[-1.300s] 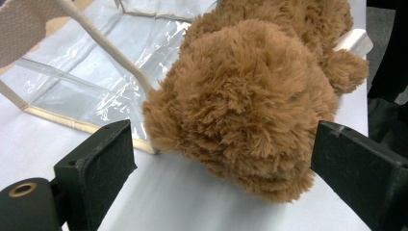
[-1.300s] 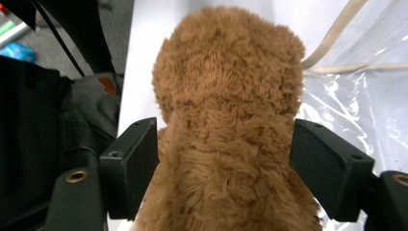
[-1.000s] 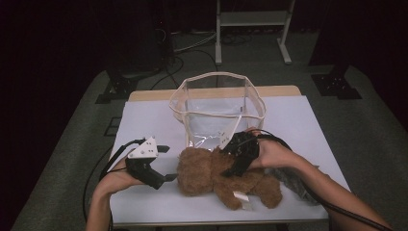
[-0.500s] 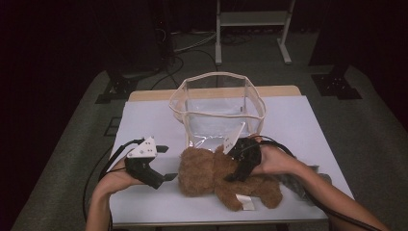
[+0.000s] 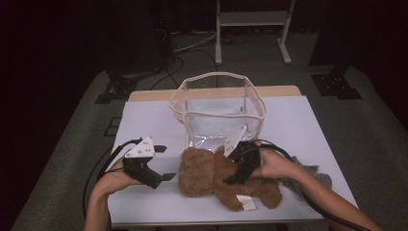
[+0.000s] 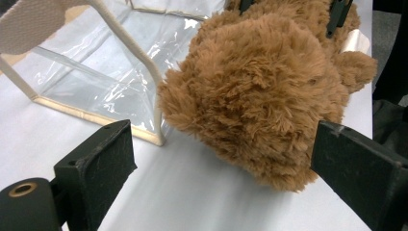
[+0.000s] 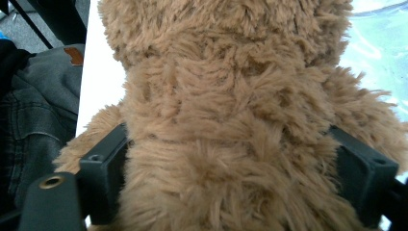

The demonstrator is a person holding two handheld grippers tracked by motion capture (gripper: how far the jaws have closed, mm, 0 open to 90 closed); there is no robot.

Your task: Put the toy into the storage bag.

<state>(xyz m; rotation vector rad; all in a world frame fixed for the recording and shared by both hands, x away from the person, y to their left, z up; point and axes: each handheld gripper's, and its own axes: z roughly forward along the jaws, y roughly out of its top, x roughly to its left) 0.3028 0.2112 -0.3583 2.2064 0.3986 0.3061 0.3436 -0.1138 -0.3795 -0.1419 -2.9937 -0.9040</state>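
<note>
The right tool (image 5: 233, 175) sat over the middle of the brown teddy bear (image 5: 216, 175), its black jaws spread wide on either side of the bear's body. In the right gripper view both jaws pressed into the fur at the flanks, though whether they truly clamped the toy or merely straddled it could not be told. The person's right hand (image 5: 272, 166) lay behind it, reaching in across the worktop (image 5: 159, 120).

The left tool (image 5: 161, 163) hovered just left of the bear's head, jaws apart and holding nothing. In the left gripper view the fuzzy head (image 6: 260, 86) lay between and beyond the two open jaws, not touched by either.

The bear lay on the white worktop near its front edge, head toward the person's left, with a white label (image 5: 246, 202) showing at its lower body. Just behind it stood a clear plastic bin (image 5: 216, 108) with a cream fabric rim, open at the top; the bear's head was close against its front corner. A grey cloth item (image 5: 308, 173) lay on the worktop to the right, beside the right forearm.
</note>
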